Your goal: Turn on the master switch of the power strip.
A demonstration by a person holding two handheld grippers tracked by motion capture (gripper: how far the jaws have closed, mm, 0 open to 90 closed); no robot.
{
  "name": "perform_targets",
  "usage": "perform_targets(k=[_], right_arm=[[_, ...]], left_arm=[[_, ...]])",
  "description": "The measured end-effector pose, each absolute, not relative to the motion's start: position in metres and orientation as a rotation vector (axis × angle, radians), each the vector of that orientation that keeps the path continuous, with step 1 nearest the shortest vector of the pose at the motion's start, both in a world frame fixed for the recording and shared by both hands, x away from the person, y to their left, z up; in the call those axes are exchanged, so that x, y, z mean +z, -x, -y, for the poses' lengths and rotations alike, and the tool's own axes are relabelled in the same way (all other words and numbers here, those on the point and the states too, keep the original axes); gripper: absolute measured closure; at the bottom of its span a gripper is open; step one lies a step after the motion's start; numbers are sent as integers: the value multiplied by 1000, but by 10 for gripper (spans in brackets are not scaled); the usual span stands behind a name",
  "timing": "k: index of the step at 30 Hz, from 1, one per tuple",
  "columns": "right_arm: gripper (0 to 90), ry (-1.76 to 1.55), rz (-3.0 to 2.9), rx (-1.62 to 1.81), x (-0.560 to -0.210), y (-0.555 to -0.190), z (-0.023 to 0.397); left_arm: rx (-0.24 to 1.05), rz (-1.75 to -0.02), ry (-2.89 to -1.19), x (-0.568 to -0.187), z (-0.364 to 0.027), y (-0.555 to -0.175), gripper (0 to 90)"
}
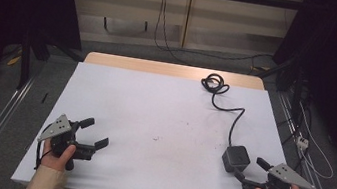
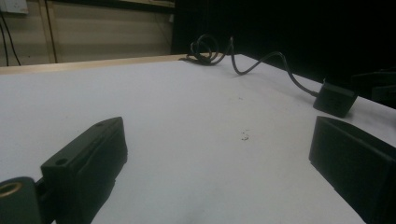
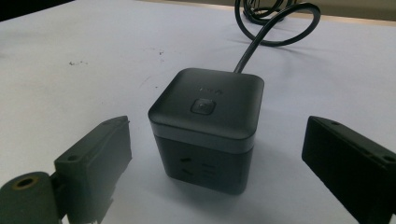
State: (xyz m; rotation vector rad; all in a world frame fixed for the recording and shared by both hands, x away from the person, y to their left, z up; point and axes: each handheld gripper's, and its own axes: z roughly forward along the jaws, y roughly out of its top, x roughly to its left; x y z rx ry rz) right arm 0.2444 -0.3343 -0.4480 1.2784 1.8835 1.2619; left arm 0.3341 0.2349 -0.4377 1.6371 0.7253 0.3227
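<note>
Black jaws of the right hand-held gripper [image 3: 212, 168] stand apart, flanking the cube power socket [image 3: 208, 128] for a grasp; the left hand-held gripper [image 1: 96, 133], well apart from the cube, waits agape.

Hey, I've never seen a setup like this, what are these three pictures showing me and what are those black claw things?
A person sits at a white table holding a hand-held two-jaw tool in each hand: the left gripper and the right gripper. The high view looks down from above. The other two pictures come from cameras riding on each gripper, looking out between its black jaws. On the table stands a dark power cube with a button on top and sockets on its side; its black cable runs to a coil at the far edge. Both grippers are open and hold nothing; the right one's jaws flank the cube.
</note>
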Motion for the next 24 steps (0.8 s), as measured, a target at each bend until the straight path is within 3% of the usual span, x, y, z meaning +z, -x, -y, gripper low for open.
perform_targets(k=[24], right_arm=[[86,-1276,-1935,1230,-451,-241,338]], left_arm=[[326,-727,-1644,-439,-235,-336,40]])
